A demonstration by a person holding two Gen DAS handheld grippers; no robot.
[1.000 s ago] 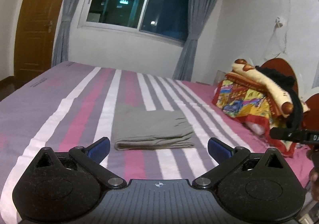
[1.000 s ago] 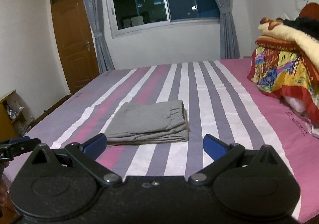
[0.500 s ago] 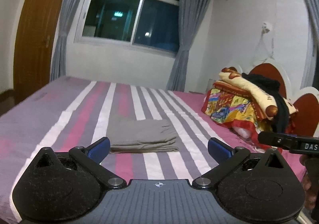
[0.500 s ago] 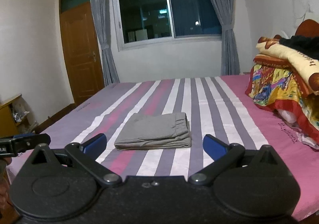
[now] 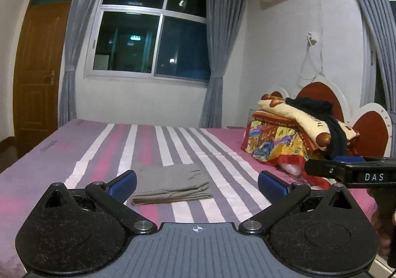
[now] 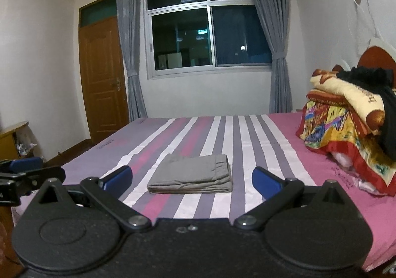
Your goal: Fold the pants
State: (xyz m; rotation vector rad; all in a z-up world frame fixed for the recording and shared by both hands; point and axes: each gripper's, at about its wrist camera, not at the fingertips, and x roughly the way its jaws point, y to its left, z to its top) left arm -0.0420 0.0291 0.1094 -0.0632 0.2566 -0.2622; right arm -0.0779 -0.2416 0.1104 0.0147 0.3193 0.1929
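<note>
Grey pants (image 6: 191,174) lie folded flat on the striped bed (image 6: 247,134).

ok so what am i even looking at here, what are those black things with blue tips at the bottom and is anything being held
There is no robot here. A person holds a hand-held gripper in each hand, and each has a wide-angle camera looking forward along its two fingers. One picture comes from the left gripper, the other from the right gripper. The black shapes at the bottom are the gripper bodies; the blue tips are the finger pads. In each picture the other gripper also pokes in at the side.

Both pairs of jaws stand wide open, above the near edge of the bed, and hold nothing.

On the striped bed lie grey pants, already folded into a flat rectangle. By the headboard sits a pile of bedding. Behind are a window, curtains and a door.
</note>
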